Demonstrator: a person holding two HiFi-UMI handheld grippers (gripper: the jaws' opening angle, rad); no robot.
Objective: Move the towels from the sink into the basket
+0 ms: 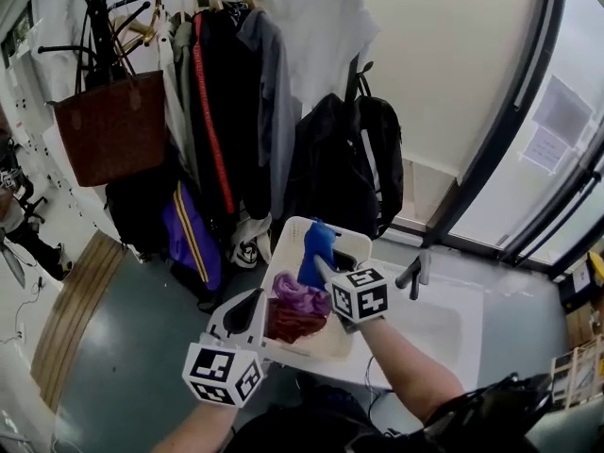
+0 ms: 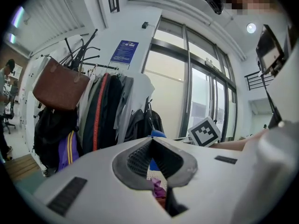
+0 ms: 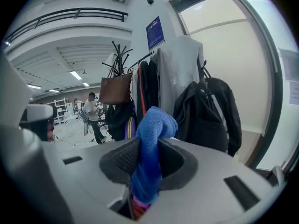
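Blue towel (image 1: pixel 316 246) pinched in right gripper (image 1: pixel 323 270), over 12 o'clock rim of basket (image 1: pixel 352 242), left gripper (image 1: pixel 253 300) pressed together at 7 o'clock

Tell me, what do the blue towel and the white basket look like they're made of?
The blue towel: soft terry or microfibre cloth, matte; a fuzzy nap shows and it droops limply. The basket: probably rigid plastic, with a smooth white moulded rim.
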